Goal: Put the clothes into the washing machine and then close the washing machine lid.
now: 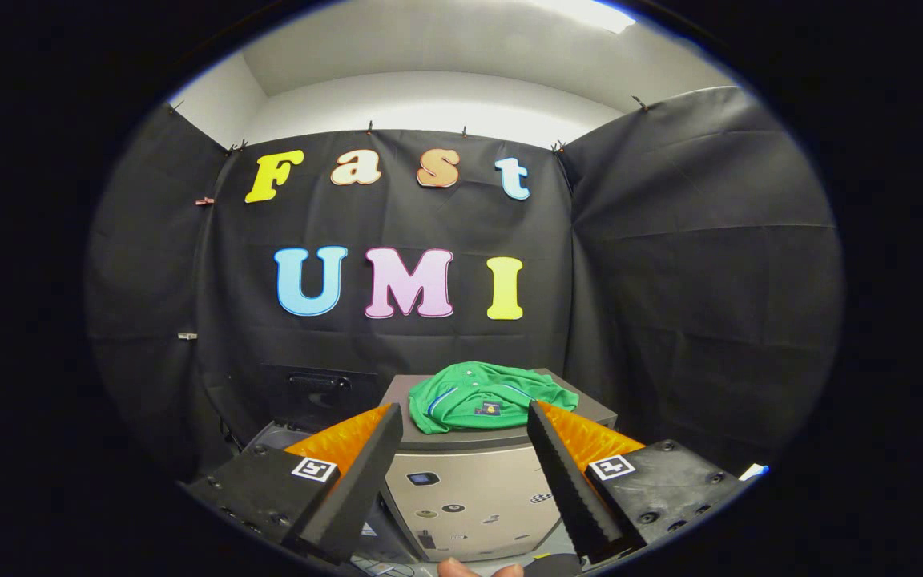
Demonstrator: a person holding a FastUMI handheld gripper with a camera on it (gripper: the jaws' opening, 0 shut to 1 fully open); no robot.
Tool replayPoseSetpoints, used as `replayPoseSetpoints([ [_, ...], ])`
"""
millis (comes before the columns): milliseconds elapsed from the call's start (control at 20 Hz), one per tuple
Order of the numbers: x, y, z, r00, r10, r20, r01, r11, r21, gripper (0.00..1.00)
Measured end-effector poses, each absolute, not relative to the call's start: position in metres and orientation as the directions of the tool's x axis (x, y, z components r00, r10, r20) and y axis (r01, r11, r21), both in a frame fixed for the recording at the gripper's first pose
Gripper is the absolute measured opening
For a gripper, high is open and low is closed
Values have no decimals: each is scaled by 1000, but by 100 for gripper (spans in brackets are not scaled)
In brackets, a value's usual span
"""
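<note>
A crumpled green shirt [484, 396] with white-and-blue trim lies on top of a grey cabinet [461, 489]. It sits just beyond my fingertips and between their lines. My gripper [465, 411] is open and wide apart, with nothing between its black ribbed fingers [365, 473]. Left of the cabinet, behind my left finger, I see part of the grey washing machine top [268, 437]. Its dark lid [316, 391] with a handle stands raised against the black wall. The drum opening is hidden by my left finger.
The cabinet front carries several small stickers. Black cloth walls close in the booth behind and on both sides. A person's fingertips [477, 570] show under the gripper. A small white object [754, 471] pokes out low on the right.
</note>
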State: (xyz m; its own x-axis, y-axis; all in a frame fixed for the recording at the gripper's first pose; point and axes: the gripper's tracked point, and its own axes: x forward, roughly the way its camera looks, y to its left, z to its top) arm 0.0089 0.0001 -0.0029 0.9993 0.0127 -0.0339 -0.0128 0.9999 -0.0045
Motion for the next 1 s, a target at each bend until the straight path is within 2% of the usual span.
replayPoseSetpoints([
  [500, 65, 1, -5, 993, 51, -102, -54, 998, -21, 98],
  [1000, 180, 6, -25, 947, 92, -308, -108, 994, -35, 99],
])
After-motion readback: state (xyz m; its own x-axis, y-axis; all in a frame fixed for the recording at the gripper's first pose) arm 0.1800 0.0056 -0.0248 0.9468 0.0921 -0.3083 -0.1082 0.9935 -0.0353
